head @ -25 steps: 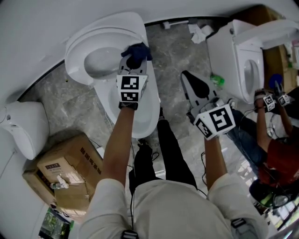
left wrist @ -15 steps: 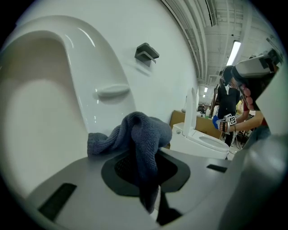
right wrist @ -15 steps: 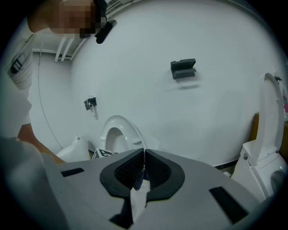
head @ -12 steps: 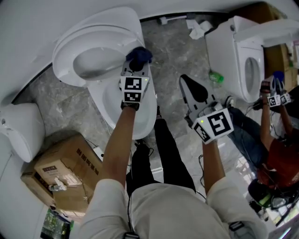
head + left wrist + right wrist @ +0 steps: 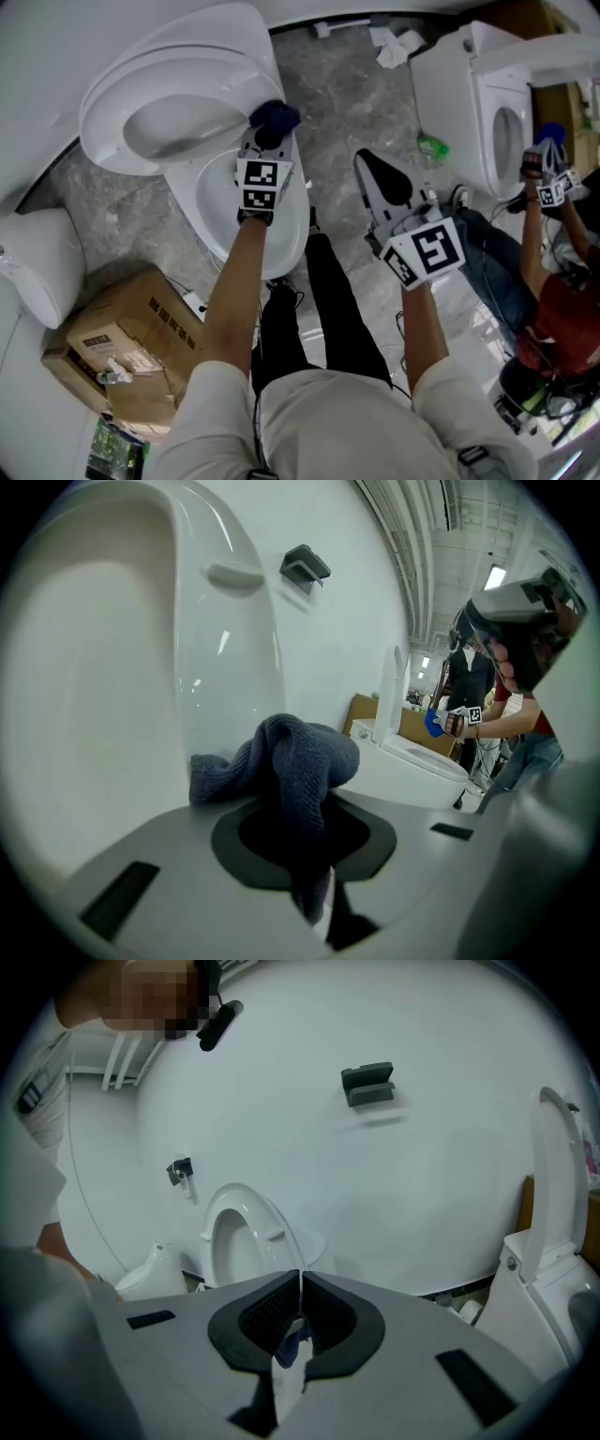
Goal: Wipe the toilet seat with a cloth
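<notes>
My left hand-held gripper clamped the dark blue cloth at the bowl's back edge, just below the raised toilet seat. My right hand-held gripper hung closed and empty over open floor, beside a second toilet.

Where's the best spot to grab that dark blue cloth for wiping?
Grip the cloth at its bunched middle, from behind, as the left tongs do. Its soft folds then spill past the tips, so cloth rather than tongs would meet the toilet.
</notes>
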Demonstrator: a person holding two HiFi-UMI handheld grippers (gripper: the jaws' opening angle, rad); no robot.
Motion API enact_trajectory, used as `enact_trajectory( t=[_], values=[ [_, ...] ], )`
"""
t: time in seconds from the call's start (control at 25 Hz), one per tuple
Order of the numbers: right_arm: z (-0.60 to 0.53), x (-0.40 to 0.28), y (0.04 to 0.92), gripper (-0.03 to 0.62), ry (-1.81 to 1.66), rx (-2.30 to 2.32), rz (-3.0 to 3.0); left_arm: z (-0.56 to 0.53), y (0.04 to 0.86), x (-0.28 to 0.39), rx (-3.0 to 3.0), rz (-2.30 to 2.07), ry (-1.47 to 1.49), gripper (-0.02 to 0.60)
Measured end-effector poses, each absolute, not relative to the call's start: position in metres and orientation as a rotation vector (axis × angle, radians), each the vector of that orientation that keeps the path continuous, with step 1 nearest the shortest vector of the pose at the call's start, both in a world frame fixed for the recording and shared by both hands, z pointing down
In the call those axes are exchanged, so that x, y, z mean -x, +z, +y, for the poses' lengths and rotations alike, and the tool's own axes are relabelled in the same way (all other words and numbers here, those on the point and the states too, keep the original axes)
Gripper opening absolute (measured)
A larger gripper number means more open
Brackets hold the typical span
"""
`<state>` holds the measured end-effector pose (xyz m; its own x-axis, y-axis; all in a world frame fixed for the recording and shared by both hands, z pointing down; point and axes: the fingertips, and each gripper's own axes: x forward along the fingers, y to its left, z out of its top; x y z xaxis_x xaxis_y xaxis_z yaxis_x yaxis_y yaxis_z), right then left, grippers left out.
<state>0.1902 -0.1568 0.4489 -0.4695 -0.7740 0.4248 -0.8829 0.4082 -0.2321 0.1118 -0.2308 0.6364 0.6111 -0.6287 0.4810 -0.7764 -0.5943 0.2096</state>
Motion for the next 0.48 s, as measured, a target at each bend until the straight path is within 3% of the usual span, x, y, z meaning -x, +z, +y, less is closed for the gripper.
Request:
enact_trajectory(
  t=[0.48],
  values=[
    [-0.149, -0.195, 0.459, 0.031, 0.638, -1.411, -2.404, -0.218, 0.69, -0.089, -2.227, -1.185, 0.531, 0.048]
  ],
)
